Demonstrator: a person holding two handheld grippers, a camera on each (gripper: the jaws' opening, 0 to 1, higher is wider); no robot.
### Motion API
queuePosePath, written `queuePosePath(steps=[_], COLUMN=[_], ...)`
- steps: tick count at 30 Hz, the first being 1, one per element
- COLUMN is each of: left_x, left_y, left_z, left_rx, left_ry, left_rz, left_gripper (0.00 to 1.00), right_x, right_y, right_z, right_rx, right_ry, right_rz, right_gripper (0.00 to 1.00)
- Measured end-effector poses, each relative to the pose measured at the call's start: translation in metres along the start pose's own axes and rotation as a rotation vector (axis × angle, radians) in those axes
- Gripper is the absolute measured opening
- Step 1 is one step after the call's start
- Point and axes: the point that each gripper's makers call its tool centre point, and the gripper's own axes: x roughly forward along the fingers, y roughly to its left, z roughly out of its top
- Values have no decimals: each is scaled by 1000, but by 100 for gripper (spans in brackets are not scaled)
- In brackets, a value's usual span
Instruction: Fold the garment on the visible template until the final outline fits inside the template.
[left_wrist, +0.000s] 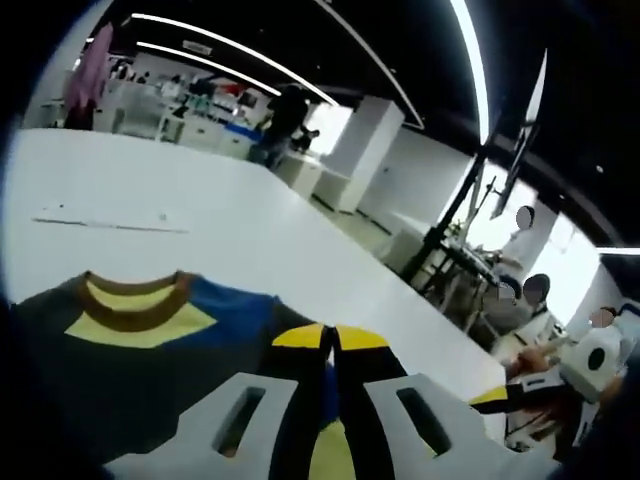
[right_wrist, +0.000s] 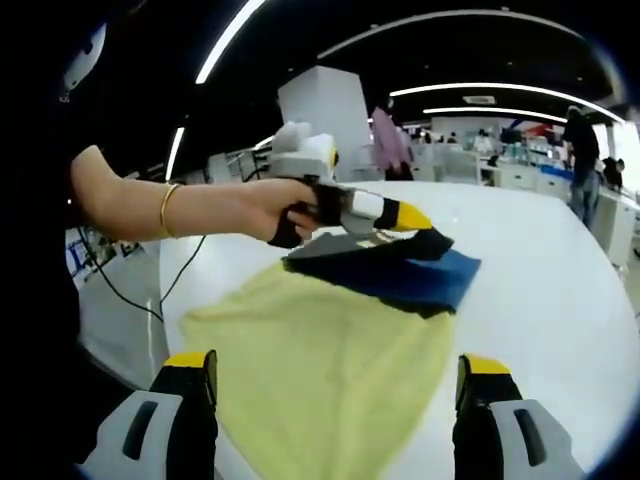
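Observation:
The garment is a T-shirt in yellow, blue and dark grey, with a brown collar. It lies on the white table. In the right gripper view a hand holds my left gripper, shut on a raised fold of dark grey and blue cloth. In its own view, the left gripper has its yellow-tipped jaws pressed together over the shirt. My right gripper stands open, jaws wide apart above the yellow cloth, holding nothing. It also shows as the right gripper at the table's edge.
A thin faint line runs across the table beyond the collar. The table edge drops to a floor with black stands and seated people. A cable hangs off the near edge.

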Motion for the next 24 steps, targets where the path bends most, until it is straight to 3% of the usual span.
queuePosePath(steps=[7, 17, 19, 24], left_x=[9, 13, 12, 8], left_y=[-5, -11, -16, -19], left_z=[-19, -60, -60, -54], left_rx=[8, 70, 125, 194], left_ry=[47, 166, 172, 156], left_rz=[-8, -21, -43, -47], left_gripper=[0, 0, 0, 18], right_x=[0, 1, 1, 0], right_y=[-2, -2, -2, -2], right_z=[-3, -2, -2, 0], right_rx=[6, 10, 9, 0], right_ry=[1, -1, 1, 9], right_rz=[0, 7, 9, 16], right_gripper=[99, 99, 99, 99])
